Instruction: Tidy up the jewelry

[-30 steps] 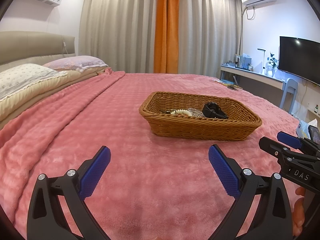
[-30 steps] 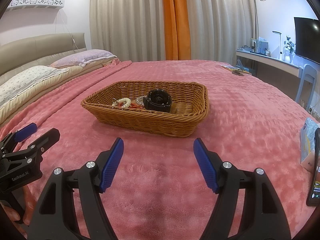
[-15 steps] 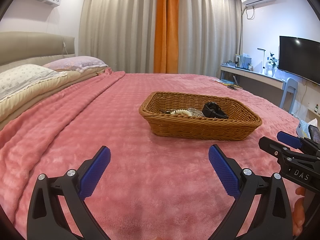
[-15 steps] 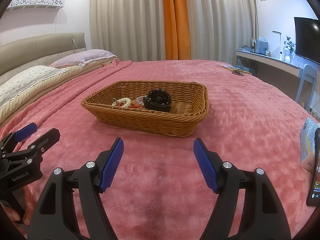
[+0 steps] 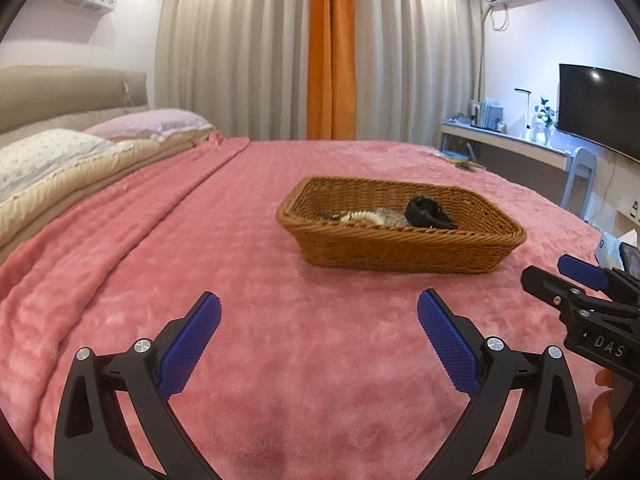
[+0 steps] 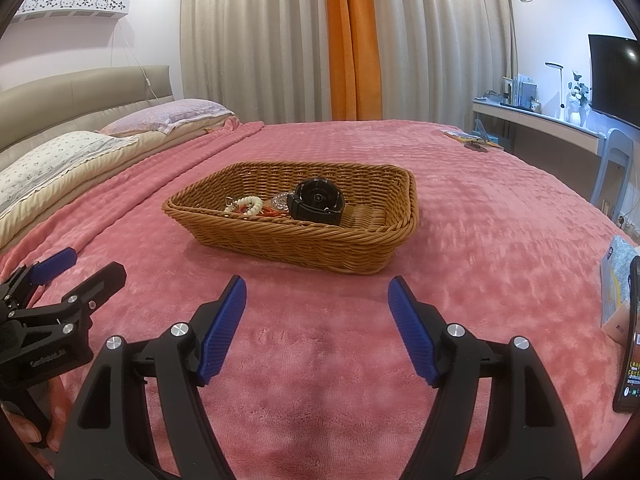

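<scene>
A brown wicker basket (image 5: 400, 246) (image 6: 304, 240) sits on the pink bedspread. Inside lie a black watch (image 6: 318, 200) (image 5: 428, 212), a white bead bracelet (image 6: 246, 205) (image 5: 360, 216), something red-orange (image 6: 269, 212) and a clear sparkly piece (image 6: 280, 200). My left gripper (image 5: 318, 304) is open and empty, low over the bedspread, short of the basket. My right gripper (image 6: 317, 286) is open and empty, also short of the basket. Each gripper shows at the edge of the other's view.
Pillows (image 6: 60, 156) and a headboard lie at the left. A phone (image 6: 630, 336) and a tissue pack (image 6: 618, 264) lie at the bed's right edge. A desk (image 6: 540, 120), chair and TV stand at the far right. Small items (image 6: 472, 140) lie at the bed's far corner.
</scene>
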### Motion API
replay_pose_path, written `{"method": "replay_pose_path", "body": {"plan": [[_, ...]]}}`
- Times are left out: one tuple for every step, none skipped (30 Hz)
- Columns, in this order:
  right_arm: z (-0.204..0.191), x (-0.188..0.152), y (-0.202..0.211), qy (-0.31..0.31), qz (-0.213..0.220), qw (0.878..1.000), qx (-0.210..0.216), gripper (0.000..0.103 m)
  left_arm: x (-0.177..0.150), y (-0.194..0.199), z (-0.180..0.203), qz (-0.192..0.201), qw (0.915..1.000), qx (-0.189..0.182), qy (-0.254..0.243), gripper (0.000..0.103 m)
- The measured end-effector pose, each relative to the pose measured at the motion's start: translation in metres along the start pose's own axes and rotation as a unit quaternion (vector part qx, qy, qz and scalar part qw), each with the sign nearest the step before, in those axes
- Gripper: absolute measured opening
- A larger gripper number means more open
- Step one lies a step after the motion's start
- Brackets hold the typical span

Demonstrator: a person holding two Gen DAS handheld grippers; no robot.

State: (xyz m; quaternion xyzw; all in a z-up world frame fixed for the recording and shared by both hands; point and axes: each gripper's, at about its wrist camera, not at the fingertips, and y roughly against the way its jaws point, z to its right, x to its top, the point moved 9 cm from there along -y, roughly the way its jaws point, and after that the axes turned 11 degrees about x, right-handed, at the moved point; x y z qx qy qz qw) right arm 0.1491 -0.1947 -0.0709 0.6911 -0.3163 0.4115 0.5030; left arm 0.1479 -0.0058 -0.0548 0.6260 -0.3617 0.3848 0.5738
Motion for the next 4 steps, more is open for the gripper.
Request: {"method": "replay_pose_path", "body": {"plan": [[0.0000,0.0000,0.0000,0.000,0.000,1.000,0.000,0.070,-0.0005,-0.0002,-0.0037,-0.002,1.0000,-0.002,0.005,0.095],[0.0000,-0.0001,0.0000,0.000,0.000,1.000,0.000,0.070,0.0007,-0.0010,-0.0036,-0.002,1.0000,-0.002,0.007,0.095],[0.0000,0.0000,0.0000,0.000,0.000,1.000,0.000,0.070,0.0000,-0.0002,-0.0076,-0.002,0.9999,-0.003,0.012,0.095],[-0.0001,0.0001,0.0000,0.000,0.000,1.000,0.000,0.070,0.0015,-0.0009,-0.0073,-0.003,0.9999,-0.004,0.013,0.095]]}}
